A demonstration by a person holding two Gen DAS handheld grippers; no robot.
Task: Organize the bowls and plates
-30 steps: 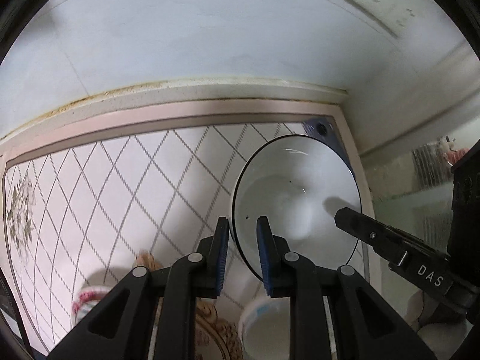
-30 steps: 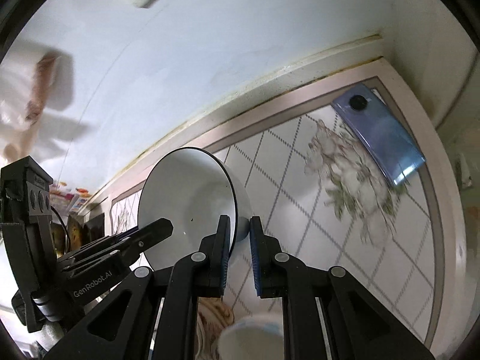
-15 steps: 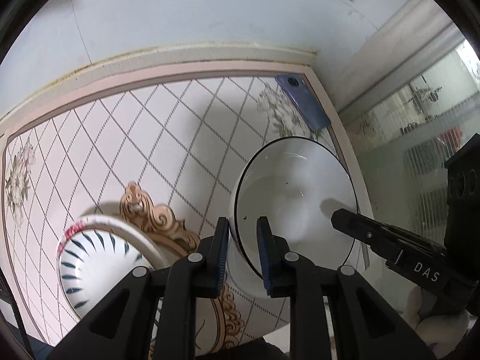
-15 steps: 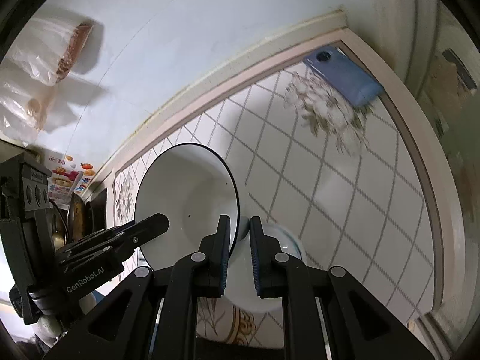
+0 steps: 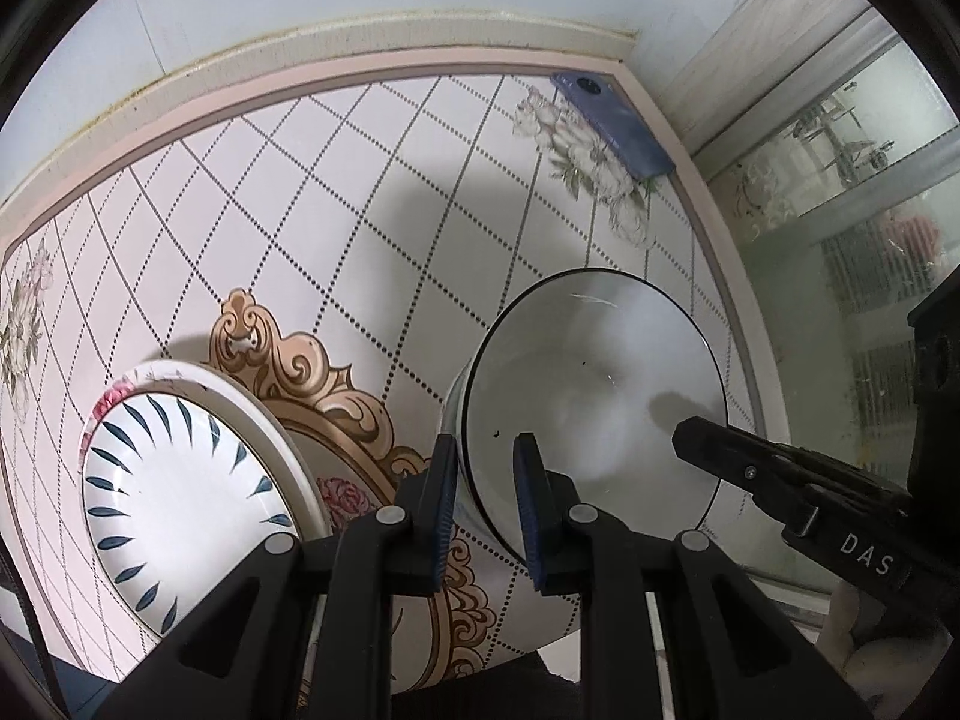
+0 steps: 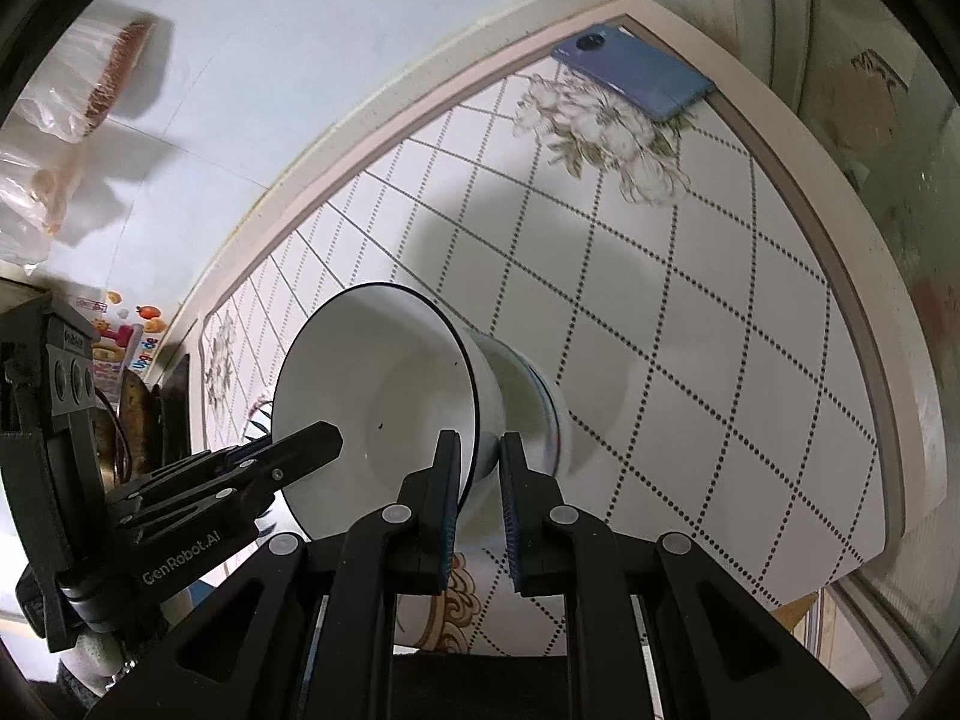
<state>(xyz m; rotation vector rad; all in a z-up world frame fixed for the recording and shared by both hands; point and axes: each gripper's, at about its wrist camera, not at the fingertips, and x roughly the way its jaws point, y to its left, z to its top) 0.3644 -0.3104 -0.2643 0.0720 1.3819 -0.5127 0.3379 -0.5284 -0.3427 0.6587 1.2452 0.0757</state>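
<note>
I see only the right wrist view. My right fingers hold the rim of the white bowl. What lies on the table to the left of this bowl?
Observer: In the left wrist view, a wide dish with dark blue strokes and a pink flowered rim sits on the table, left of the white bowl.
Operator: How does the left gripper hold the bowl?
Observer: The left gripper straddles the near rim, one finger outside the wall and one inside.
Operator: Does the dish touch the bowl?
Observer: No. The table's gold ornament shows between them.
</note>
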